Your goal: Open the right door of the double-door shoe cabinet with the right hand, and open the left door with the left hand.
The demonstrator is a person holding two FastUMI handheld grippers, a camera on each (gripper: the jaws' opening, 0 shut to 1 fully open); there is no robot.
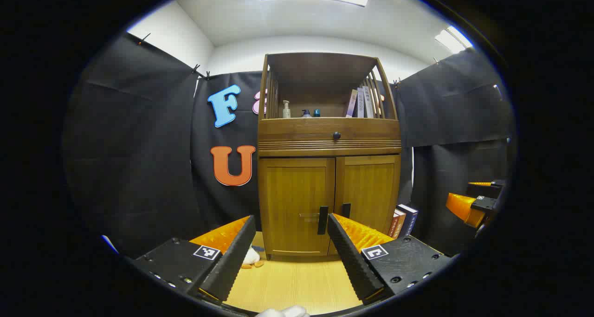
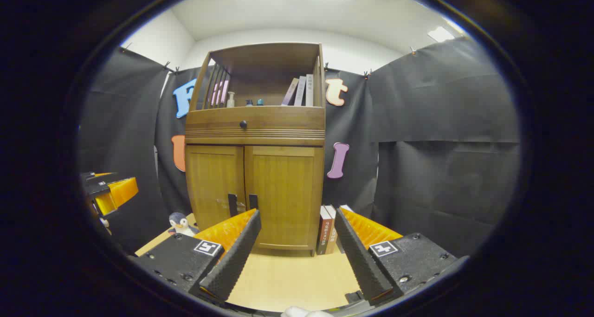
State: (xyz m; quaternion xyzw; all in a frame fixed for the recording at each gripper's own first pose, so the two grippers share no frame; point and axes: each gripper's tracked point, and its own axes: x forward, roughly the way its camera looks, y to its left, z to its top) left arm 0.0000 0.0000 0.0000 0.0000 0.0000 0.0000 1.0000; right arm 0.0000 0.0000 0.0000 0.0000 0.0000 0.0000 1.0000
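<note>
Cabinet point(image 2: 254, 168) doors closed; right door handle point(image 2: 253, 201) at 11 o'clock from right gripper point(image 2: 297, 242), upright, well apart; both grippers spread, empty

Penguin toy point(image 1: 251, 256) mostly hidden behind left gripper point(image 1: 290, 242) (finger).

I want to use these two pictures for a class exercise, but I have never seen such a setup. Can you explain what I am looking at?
A person holds a two-finger tool in each hand; a camera rides on each. In the left gripper view, the left tool is open and empty, facing a wooden shoe cabinet. In the right gripper view, the right tool is likewise open, holding nothing. Both cabinet doors are shut: left door, right door. Books stand beside the cabinet, a toy penguin on its other side. Bottles sit on the top shelf.
</note>
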